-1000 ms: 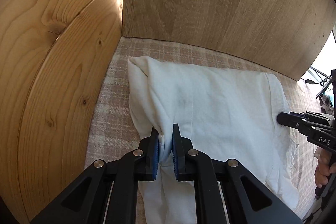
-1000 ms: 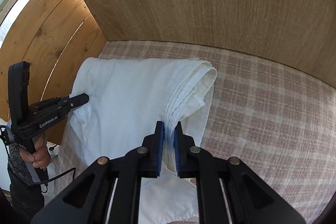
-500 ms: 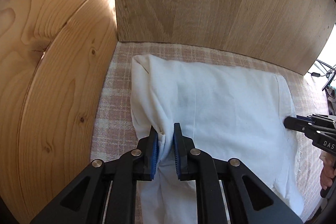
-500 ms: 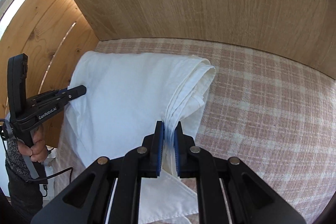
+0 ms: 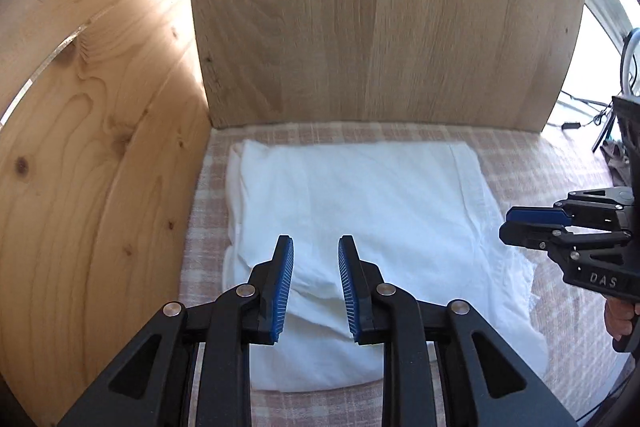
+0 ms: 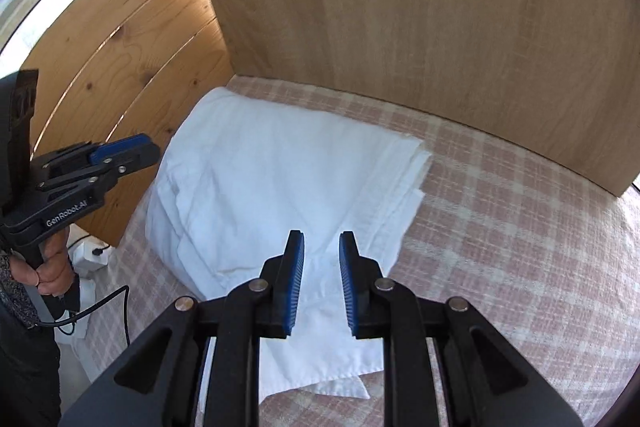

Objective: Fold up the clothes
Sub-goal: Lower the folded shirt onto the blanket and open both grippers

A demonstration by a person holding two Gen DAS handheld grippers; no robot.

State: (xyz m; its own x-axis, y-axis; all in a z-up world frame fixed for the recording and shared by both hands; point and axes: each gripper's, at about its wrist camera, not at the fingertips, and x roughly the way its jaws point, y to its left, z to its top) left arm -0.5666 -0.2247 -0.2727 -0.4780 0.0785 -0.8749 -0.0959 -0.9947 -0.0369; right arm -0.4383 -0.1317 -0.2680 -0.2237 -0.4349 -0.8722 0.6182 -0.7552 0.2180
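Both grippers, left (image 5: 315, 281) and right (image 6: 321, 283), parting, empty, above folded white garment (image 5: 360, 223) (checked cloth (image 6: 520, 227) bare rightward).

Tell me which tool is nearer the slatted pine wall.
Left. The left tool hangs over the white cloth's edge beside the pine wall; the right tool hangs over the cloth's opposite edge.

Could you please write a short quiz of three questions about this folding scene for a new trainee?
1. True or false: the left gripper clamps the white garment.
2. Which surface lies under the garment: A) bare wood, B) checked cloth, C) metal tray?
3. Fill in: behind the garment stands a ____ panel.

Key: 1. False: its jaws are opening, with nothing pinched between them; the right gripper is opening too, above the garment. 2. B. 3. wooden.
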